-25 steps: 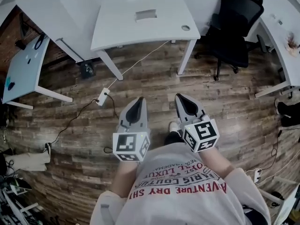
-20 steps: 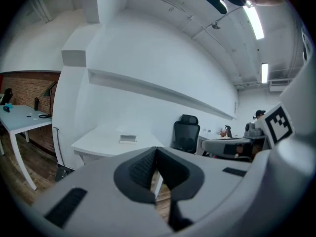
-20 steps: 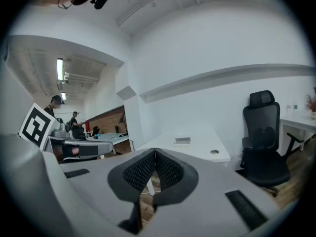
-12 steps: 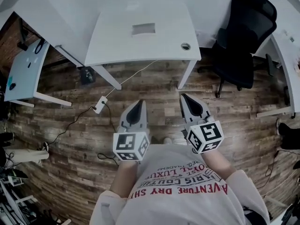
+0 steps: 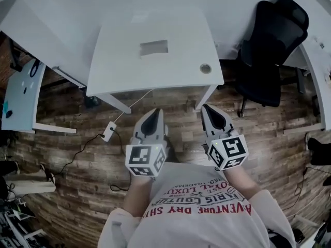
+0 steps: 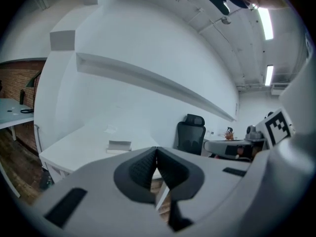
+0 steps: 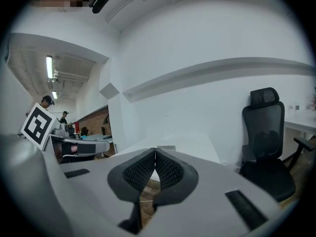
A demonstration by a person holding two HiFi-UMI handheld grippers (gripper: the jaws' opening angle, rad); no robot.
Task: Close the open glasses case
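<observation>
Side table (image 5: 20, 94): a pale-topped one stood well to the left of the white table (image 5: 119, 66), with a few small dark items on it that were too small to name.
Power block (image 5: 108, 130): a white one lay on the wood floor (image 5: 77, 154), near the white table's left front leg. A thin white cable (image 5: 135, 100) ran from it up toward the table's near edge.
Left gripper (image 5: 155, 111): it was held over the floor just in front of the white table's near edge, pointing at the table. Its jaws were pressed together, the ribbed pads (image 6: 143, 168) met at the tips, and nothing was between them.
Glasses case (image 5: 153, 47): a grey oblong lay flat near the middle of the white table, well apart from both grippers. How its lid sat was not clear.
Grommet hole (image 5: 205, 68): a round one sat at the white table's near right corner.
Right gripper (image 5: 208, 108): it was just in front of the white table's right front leg, level with the other gripper. Its jaws were squeezed together too, with nothing pinched.
Office chair (image 5: 269, 45): a black one stood just right of the white table.
</observation>
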